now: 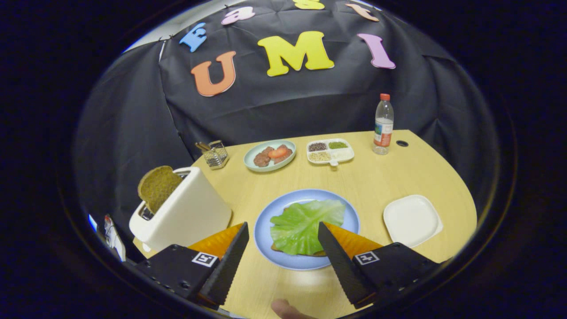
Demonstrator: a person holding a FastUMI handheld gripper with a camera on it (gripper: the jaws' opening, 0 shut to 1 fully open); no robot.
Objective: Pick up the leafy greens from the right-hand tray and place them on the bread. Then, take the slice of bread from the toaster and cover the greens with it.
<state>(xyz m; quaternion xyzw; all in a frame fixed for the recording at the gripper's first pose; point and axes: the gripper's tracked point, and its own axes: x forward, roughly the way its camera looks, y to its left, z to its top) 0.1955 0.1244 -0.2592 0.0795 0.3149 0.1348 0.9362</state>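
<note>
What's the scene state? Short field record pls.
gripper: open, holding nothing, above the table near the blue plate
greens: on the bread, on the blue plate, between the fingers
toast: sticking up out of the toaster, left of the plate
white tray: right of the plate
done: greens placed
left: toast onto greens

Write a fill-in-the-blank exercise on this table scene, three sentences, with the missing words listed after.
1. The green lettuce leaf lies on a slice of bread on the round ____ plate.
2. The brown bread slice sticks up from the cream ____.
3. The gripper is ____, its fingers spread before the plate, holding nothing.

Missing words: blue; toaster; open
</note>
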